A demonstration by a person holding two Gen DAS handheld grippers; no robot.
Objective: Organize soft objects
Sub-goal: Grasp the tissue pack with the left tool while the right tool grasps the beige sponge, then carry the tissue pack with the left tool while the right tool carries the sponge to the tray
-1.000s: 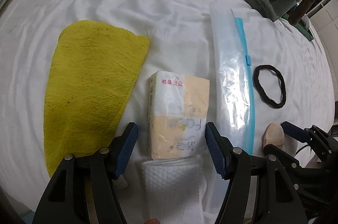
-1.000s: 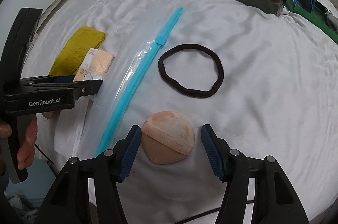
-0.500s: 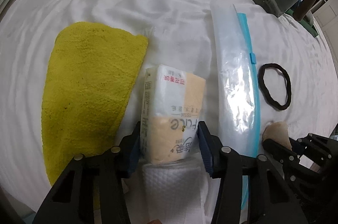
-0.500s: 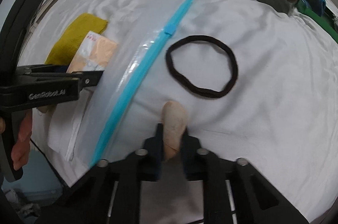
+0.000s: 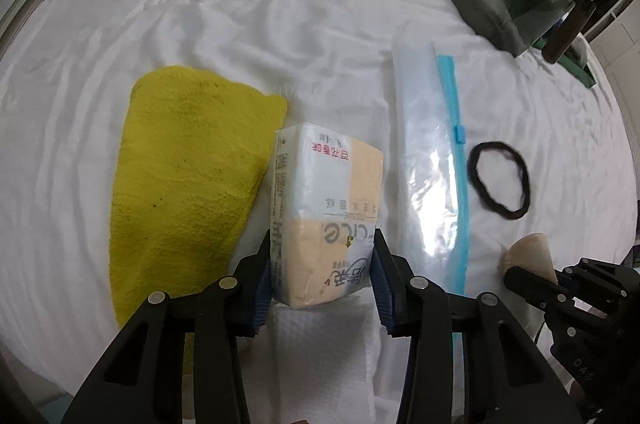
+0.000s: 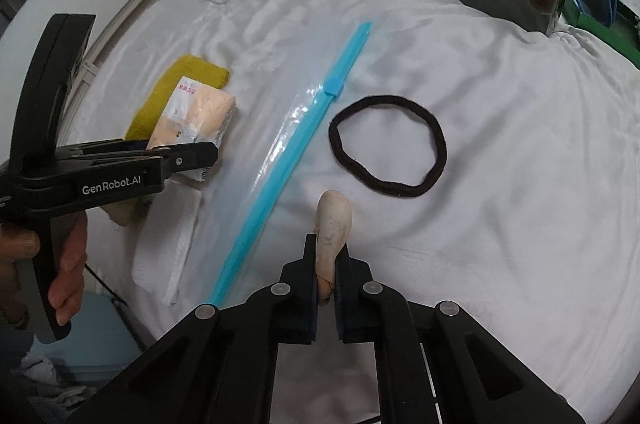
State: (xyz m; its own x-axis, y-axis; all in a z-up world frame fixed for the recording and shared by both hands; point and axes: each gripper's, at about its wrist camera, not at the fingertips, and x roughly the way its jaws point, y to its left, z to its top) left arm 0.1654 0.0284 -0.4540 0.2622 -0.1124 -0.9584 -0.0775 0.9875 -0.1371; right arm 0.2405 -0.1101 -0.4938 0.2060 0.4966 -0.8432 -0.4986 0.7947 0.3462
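Note:
A peach and white tissue pack point(image 5: 326, 208) lies on the white bedsheet. My left gripper point(image 5: 322, 250) has its jaws closing on the pack's near end, and both blue pads press its sides. The same pack point(image 6: 196, 112) shows in the right wrist view beside the left gripper's fingers point(image 6: 188, 156). My right gripper point(image 6: 326, 244) is shut on a beige powder puff point(image 6: 334, 220), squeezed thin and sticking up between the pads. The puff point(image 5: 528, 252) also shows at the right of the left wrist view. A clear zip bag point(image 5: 424, 192) with a blue zipper strip point(image 6: 280, 180) lies between the two grippers.
A yellow towel point(image 5: 188, 176) lies left of the pack. A folded white paper towel point(image 5: 320, 344) sits under the left gripper. A black hair band point(image 6: 388, 140) lies right of the bag. A dark smoky container point(image 5: 520, 4) stands at the far right, with green and blue items point(image 6: 592, 8) behind it.
Both grippers went from open to closed. The left took hold of the tissue pack's near end. The right pinched the flat puff, which now stands on edge and is raised slightly.

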